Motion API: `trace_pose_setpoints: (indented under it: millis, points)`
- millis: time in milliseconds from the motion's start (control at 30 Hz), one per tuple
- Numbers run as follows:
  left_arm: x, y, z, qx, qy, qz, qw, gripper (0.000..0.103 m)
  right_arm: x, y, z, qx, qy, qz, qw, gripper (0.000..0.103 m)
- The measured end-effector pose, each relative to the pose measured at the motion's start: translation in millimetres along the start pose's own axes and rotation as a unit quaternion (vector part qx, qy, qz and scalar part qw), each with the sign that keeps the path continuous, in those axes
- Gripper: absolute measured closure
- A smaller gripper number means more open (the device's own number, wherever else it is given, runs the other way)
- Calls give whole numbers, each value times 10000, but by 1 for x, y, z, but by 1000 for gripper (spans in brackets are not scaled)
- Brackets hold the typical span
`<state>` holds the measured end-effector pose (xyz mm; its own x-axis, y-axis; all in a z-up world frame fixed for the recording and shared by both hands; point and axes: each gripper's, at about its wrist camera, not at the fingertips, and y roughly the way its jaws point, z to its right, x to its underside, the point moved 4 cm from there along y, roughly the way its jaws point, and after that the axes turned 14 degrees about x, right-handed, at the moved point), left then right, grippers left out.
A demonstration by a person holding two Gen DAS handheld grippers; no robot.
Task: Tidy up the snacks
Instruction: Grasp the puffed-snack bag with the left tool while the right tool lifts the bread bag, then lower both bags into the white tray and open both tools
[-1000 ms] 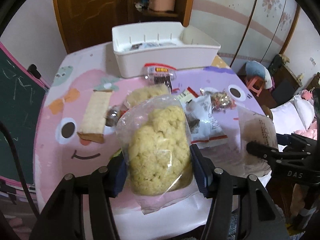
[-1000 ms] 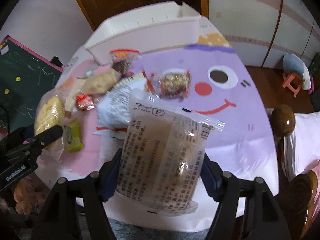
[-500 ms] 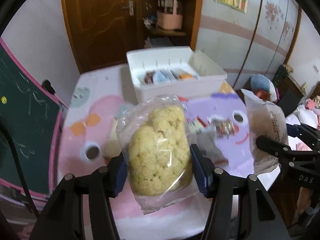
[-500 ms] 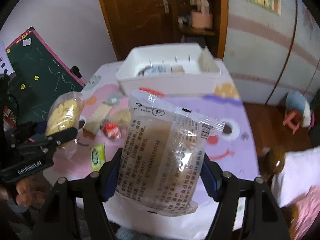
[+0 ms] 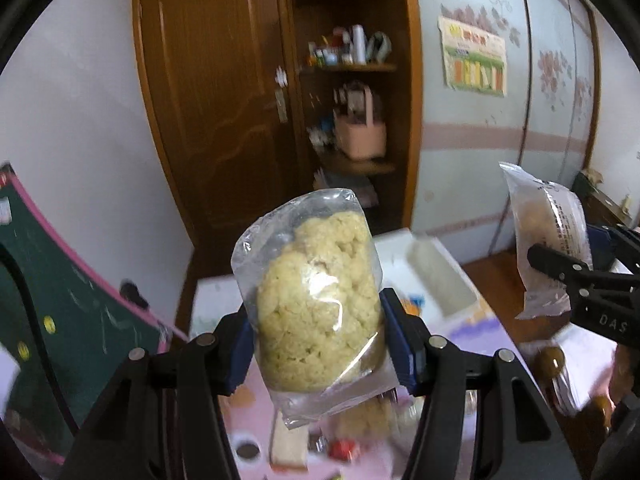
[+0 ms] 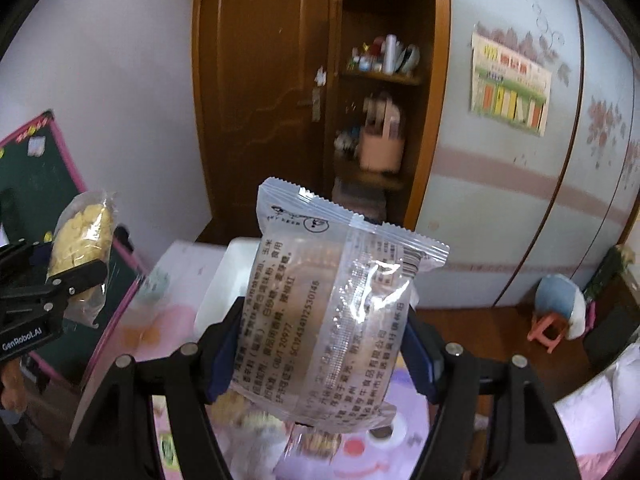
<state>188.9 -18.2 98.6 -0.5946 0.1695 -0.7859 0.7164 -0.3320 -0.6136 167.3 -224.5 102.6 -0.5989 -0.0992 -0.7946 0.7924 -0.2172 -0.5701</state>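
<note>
My left gripper [image 5: 318, 342] clamps the clear bag of yellow puffed snack [image 5: 316, 300] upright, my right gripper [image 6: 322, 338] clamps the printed cake packet [image 6: 332, 320] likewise, and the white bin [image 5: 436, 280] lies ahead and below both, seemingly nearer the left

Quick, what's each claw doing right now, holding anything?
Left claw: closed on a clear bag of yellow puffed snack.
Right claw: closed on a printed packet with a brown cake.
</note>
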Motion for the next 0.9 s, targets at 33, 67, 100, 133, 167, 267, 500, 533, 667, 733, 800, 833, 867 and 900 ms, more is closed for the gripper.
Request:
trace_pose_setpoints:
  millis: [33, 67, 100, 133, 167, 267, 500, 533, 667, 733, 800, 833, 867, 900]
  points:
    - [-14, 7, -2, -46, -12, 53, 10000, 47, -12, 4, 0, 43, 10, 63, 10000, 32]
    - [-25, 14, -4, -64, -39, 69, 9999, 47, -25, 10, 0, 86, 46, 114, 9999, 32]
    - [-37, 22, -7, -74, -76, 66, 9999, 47, -34, 16, 1, 105, 76, 132, 9998, 32]
    - [-50, 33, -11, -96, -127, 67, 9999, 47, -44, 23, 1, 132, 110, 148, 9997, 32]
    - [-60, 42, -15, -126, -175, 81, 9997, 47, -54, 33, 1, 181, 111, 160, 9996, 32]
    - [-84, 81, -29, -237, -334, -3, 9992, 47, -75, 65, -3, 330, 126, 82, 9993, 32]
    - [-73, 181, -45, -307, -396, -547, 9972, 47, -70, 152, -14, 31, 347, -720, 9968, 32]
    - [-68, 195, -46, -273, -433, -660, 9965, 47, -65, 162, -18, 6, 324, -822, 9961, 32]
    - [-45, 238, -48, -235, -521, -985, 9935, 47, -42, 198, -37, 3, 151, -1155, 9932, 32]
    - [-34, 258, -51, -227, -582, -1136, 9916, 47, -33, 208, -46, -10, 76, -1266, 9919, 32]
    - [-23, 268, -53, -202, -632, -1266, 9897, 47, -25, 220, -52, -35, 18, -1391, 9903, 32]
    - [-17, 275, -53, -200, -653, -1344, 9886, 47, -20, 225, -55, -29, 1, -1443, 9895, 32]
    - [-13, 281, -53, -200, -658, -1408, 9877, 47, -15, 231, -58, -20, -14, -1511, 9885, 32]
    - [-7, 283, -53, -205, -664, -1457, 9869, 46, -11, 234, -59, -15, -29, -1560, 9878, 32]
